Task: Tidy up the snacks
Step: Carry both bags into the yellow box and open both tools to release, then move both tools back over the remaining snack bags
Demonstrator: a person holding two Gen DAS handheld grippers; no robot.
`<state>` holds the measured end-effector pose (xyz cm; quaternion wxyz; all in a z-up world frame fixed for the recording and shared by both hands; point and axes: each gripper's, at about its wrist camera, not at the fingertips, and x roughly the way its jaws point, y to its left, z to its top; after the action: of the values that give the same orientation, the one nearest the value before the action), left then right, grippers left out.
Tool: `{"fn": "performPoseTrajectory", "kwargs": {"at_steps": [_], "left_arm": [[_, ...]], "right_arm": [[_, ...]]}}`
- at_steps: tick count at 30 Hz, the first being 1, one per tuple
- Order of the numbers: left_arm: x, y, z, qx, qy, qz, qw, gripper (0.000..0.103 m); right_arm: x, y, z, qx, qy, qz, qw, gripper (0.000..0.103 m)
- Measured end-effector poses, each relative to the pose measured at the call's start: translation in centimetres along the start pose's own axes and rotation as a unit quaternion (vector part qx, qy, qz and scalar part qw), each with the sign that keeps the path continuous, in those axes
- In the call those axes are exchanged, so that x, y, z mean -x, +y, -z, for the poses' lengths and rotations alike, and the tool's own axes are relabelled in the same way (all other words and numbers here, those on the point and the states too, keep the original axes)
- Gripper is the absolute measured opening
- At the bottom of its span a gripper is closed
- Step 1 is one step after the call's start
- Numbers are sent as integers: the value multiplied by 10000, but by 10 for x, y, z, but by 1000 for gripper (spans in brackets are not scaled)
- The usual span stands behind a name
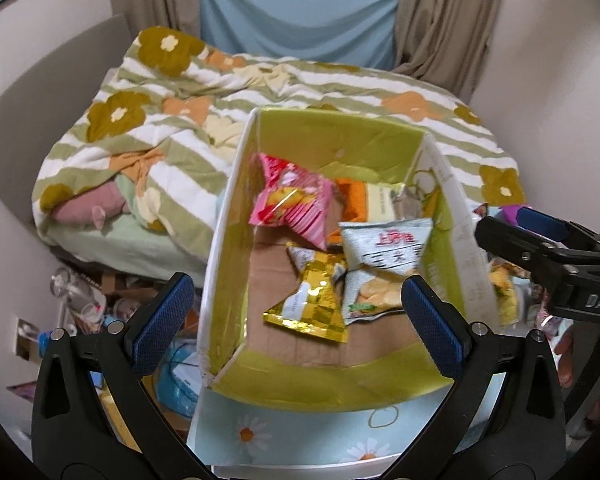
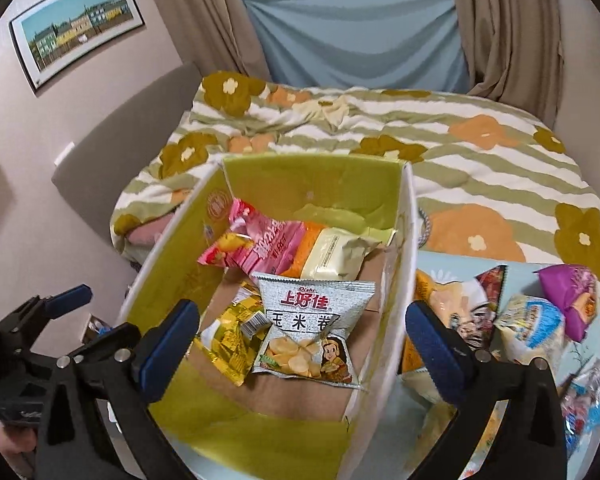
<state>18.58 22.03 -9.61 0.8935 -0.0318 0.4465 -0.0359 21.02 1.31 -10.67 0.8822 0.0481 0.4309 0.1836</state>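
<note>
An open cardboard box [image 1: 236,216] with green inner walls [image 2: 168,264] stands on a table. Inside lie a pink snack bag [image 1: 292,200] [image 2: 260,244], a silver corn-chip bag [image 1: 384,264] [image 2: 312,328], a gold bag [image 1: 312,304] [image 2: 230,340] and a pale wrapped pack [image 2: 336,256] over an orange one. My left gripper [image 1: 296,320] is open and empty above the box's near end. My right gripper [image 2: 300,340] is open and empty over the box; it also shows in the left wrist view [image 1: 540,240]. Several loose snack bags [image 2: 532,320] lie right of the box, including a purple one [image 2: 568,292].
The box stands on a light blue daisy-print tablecloth [image 1: 300,436]. Behind it is a bed with a flowered green-striped quilt [image 1: 172,120] [image 2: 480,152]. Clutter lies on the floor to the left [image 1: 84,296]. Curtains and a wall picture [image 2: 76,40] are beyond.
</note>
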Motion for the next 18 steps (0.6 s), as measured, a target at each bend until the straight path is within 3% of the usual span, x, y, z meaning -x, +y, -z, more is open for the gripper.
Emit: {"fn": "performPoseTrajectory", "kwargs": {"at_steps": [9,18], "left_arm": [[14,-46,-3,-453,-183,586,9971,103],[18,-144,2,-1014,-170,1137,9882,103]], "right_arm": [[81,-27,15,-326,-495,444,9972,103],[158,-111,40,-839,-858,1139,9862,103]]}}
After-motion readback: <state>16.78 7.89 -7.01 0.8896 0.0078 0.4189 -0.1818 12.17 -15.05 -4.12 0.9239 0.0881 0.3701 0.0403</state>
